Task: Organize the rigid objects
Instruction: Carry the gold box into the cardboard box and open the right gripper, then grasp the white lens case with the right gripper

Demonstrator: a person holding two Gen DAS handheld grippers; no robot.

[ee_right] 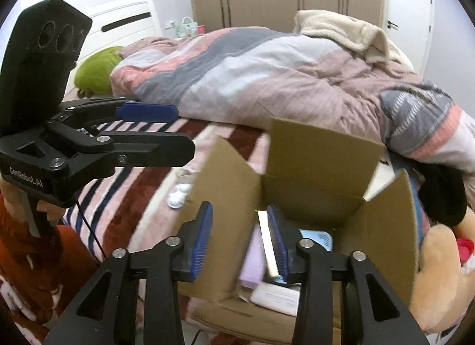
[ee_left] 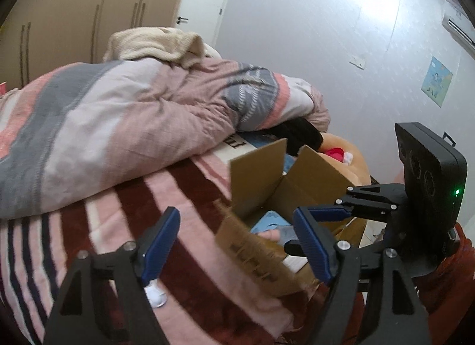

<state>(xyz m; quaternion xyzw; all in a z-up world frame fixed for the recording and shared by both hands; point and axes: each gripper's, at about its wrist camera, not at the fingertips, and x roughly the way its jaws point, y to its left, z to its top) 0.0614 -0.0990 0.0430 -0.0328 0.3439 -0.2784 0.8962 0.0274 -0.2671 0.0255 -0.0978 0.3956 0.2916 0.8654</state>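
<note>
An open cardboard box [ee_right: 320, 167] stands on the striped bed blanket [ee_right: 124, 196], its flaps up. Inside lie a light blue item [ee_right: 316, 239], a lilac flat thing [ee_right: 252, 262] and a white packet [ee_right: 276, 297]. My right gripper [ee_right: 240, 238] is open over the box's near left corner; the left flap [ee_right: 225, 190] lies in the gap with no pad pressing on it. A thin pale strip [ee_right: 265, 238] shows by its right finger. My left gripper [ee_left: 237, 241] is open wide and empty, just left of the box [ee_left: 261, 179]. My right gripper's blue fingers [ee_left: 329, 214] reach over that box.
A small white object [ee_right: 178, 193] lies on the blanket left of the box. A bunched pink-grey quilt [ee_right: 267, 72] fills the bed behind. An orange plush toy [ee_right: 439, 270] and a black garment [ee_right: 445, 196] press against the box's right side. A red sleeve [ee_right: 17, 241] is at lower left.
</note>
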